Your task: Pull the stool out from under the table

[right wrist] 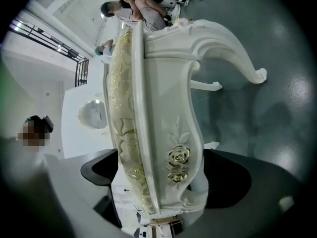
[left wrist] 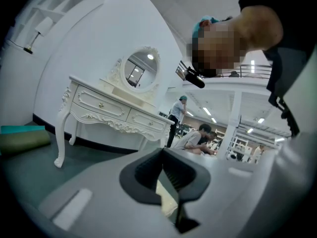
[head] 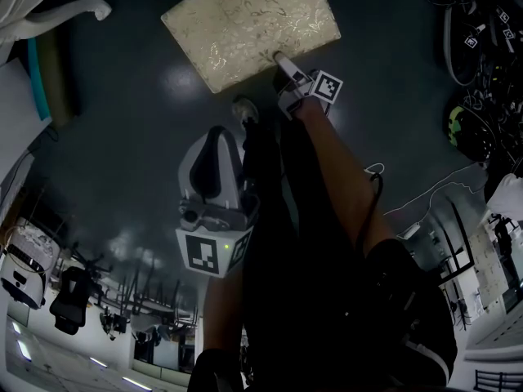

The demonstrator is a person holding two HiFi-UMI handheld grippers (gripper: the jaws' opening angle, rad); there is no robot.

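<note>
The stool point(head: 253, 27) has a cream and gold patterned cushion and stands on the dark floor at the top of the head view. My right gripper point(head: 282, 64) is shut on its near edge. In the right gripper view the stool's point(right wrist: 158, 133) white carved rim with gold roses fills the jaws of the right gripper point(right wrist: 158, 177), and its curved legs reach away. My left gripper point(head: 214, 137) hangs close to my legs, apart from the stool, shut on nothing. The left gripper point(left wrist: 162, 155) points at the white dressing table point(left wrist: 114, 110).
A white table edge point(head: 57, 11) and a teal roll point(head: 37, 80) lie at the upper left. Cables and gear point(head: 482, 39) crowd the right side. An oval mirror point(left wrist: 140, 69) stands on the dressing table, with people point(left wrist: 198, 135) beyond it.
</note>
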